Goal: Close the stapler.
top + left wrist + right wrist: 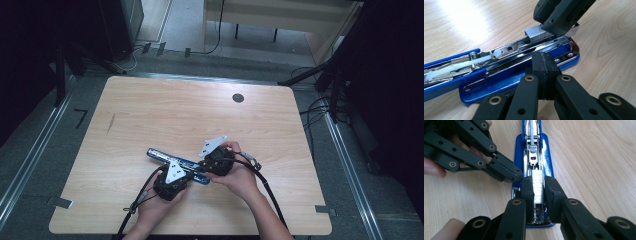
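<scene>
Overhead, the person is working at a light wooden table (150,105) with one long blue metal stapler (165,157) lying opened flat near its middle. The left gripper (186,176) is sitting against the stapler's near end, and the right gripper (207,165) is coming in just beside it from the right. Two hands and two grippers are in play, and one dark round hole (238,98) is showing in the tabletop, well apart from the work.

Along the left gripper (546,65), its fingers are pressed together with nothing between them, their tips bearing down on the stapler's blue base (506,83) to pin it. Beyond them the right gripper (559,23) is holding one silver strip of staples (535,33) just over the open chrome channel (524,46).

Along the right gripper (539,187), the fingers (527,188) are clamped on the sides of the staple strip (538,186), directly above the stapler's channel (532,161). The left gripper's tips (510,173) are touching the stapler's left edge.

Judging by this, the step is seating the strip in the channel. Doing it well likely means keeping the strip parallel to the rails, legs down, lowering it squarely, and loosening the grip only once it is sitting flat, while the left gripper is keeping the base from sliding.
</scene>
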